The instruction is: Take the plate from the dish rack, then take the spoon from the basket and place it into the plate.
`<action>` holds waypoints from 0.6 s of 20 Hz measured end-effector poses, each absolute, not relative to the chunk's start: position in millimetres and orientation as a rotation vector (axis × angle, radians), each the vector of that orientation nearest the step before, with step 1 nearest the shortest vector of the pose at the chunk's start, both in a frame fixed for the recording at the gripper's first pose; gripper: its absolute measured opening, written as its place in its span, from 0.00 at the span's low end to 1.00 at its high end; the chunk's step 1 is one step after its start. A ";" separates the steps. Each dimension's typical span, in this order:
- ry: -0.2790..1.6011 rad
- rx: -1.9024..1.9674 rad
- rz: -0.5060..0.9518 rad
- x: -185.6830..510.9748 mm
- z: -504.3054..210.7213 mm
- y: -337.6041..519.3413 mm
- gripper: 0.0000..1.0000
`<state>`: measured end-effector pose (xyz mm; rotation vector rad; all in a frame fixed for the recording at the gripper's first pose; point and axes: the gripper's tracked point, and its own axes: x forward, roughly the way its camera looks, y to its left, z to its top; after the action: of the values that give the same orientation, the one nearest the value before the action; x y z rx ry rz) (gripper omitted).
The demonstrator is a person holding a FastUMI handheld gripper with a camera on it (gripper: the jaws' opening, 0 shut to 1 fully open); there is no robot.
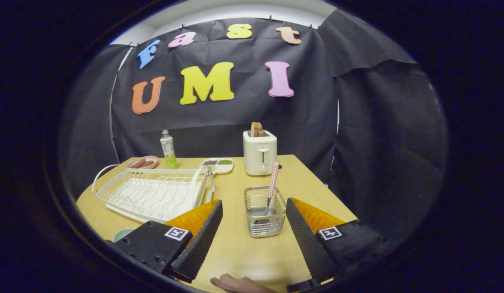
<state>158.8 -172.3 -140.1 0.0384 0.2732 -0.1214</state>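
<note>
A: How is the gripper (pixel 252 228) standing?

B: Fingers spread wide over the table (pixel 239 252), clamped on nothing.

A: And the spoon (pixel 271 185)?

B: Upright in the wire basket (pixel 264 211), between the fingers, toward 12 o'clock, checked handle leaning right.

A: The dish rack (pixel 154 193)?

B: About 10 o'clock, white. A pale plate (pixel 123 234) rim peeks beside the left finger at 9 o'clock. A toaster (pixel 259 152) stands beyond the basket.

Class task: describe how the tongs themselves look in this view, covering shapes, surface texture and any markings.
The tongs have two long wedge-shaped fingers whose inner faces carry a fine ribbed texture. Each finger is mounted on a blocky black base bearing a square black-and-white marker tag, with screw holes in the left base.
</note>
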 end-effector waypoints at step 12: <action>0.478 0.263 -0.106 286.3 -152.7 -232.5 0.87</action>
<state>286.3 -232.5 -152.7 0.2628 0.4781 -0.1058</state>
